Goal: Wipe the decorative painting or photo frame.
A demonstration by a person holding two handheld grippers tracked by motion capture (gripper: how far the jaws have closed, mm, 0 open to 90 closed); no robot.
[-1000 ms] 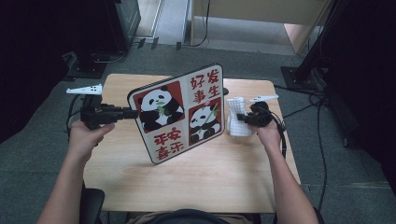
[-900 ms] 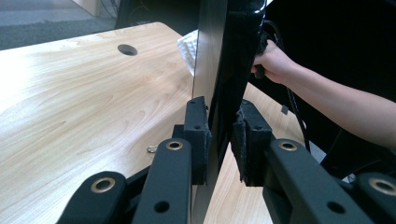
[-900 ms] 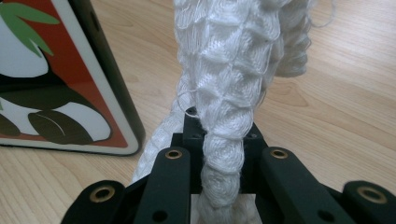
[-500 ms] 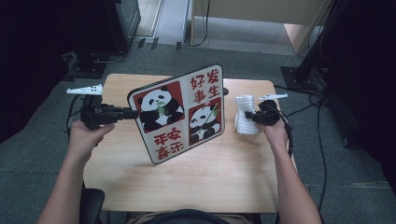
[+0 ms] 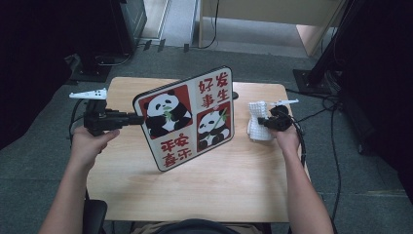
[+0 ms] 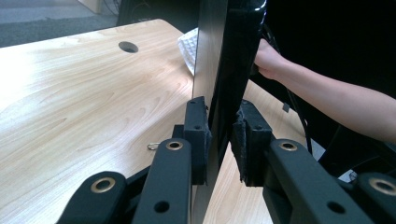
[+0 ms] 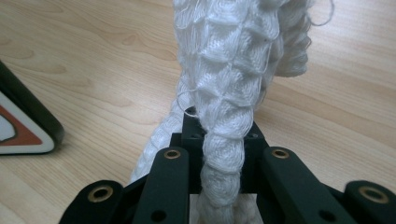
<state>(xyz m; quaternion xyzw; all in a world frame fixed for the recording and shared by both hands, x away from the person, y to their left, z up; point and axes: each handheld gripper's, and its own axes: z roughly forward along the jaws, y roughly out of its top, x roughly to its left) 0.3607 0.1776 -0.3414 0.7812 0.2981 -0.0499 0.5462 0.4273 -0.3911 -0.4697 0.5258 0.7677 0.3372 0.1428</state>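
Room: grey carpet floor point(image 5: 44, 161) and dark stands are seen around the table.
Table point(image 5: 234, 190): pale wood, its near half bare.
Panda board point(image 5: 187, 119): held tilted on its lower edge mid-table, clamped at its left edge by the left gripper point(image 5: 131, 118).
Cloth point(image 5: 257, 122): white knit, pinched by the right gripper point(image 5: 263, 121) near the right table edge.
Hidden: the table behind the board is blocked from sight.

Light wood table point(image 5: 229, 195) mid-frame, cable hole point(image 6: 128, 46) near far edge, panda tray's point(image 5: 187, 119) lower corner resting at centre.
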